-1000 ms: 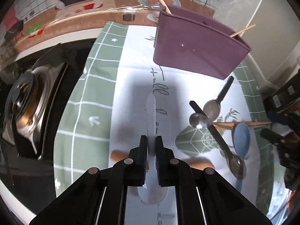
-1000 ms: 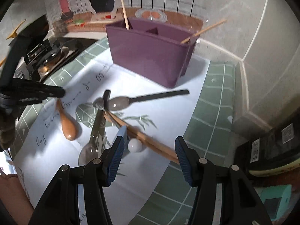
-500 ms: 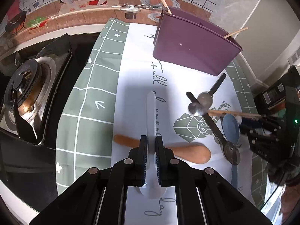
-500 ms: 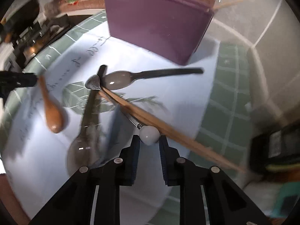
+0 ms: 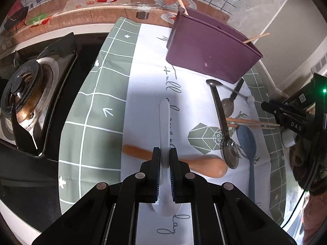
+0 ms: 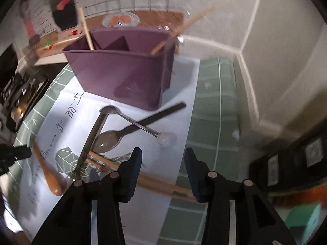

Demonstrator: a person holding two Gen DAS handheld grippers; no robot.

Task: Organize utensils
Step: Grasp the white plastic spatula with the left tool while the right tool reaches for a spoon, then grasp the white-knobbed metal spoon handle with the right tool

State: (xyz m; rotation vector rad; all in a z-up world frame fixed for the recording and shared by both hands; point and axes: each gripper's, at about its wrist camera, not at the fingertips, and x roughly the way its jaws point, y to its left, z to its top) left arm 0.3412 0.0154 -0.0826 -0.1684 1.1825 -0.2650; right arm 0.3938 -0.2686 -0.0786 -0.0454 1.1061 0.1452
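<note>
The left tongs (image 5: 165, 164) are clamped on a pale, translucent white spoon (image 5: 164, 122), a slim flat piece held above the cloth-covered counter (image 5: 94, 106); its long handle points straight ahead toward the purple caddy (image 5: 210, 55), bowl end behind the fingers. The right tongs (image 6: 162, 171) gape wide, empty, above the chopsticks (image 6: 155, 180).

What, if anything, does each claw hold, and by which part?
Left claw: shut on the white spoon, near its bowl end. Right claw: open, holding nothing.
</note>
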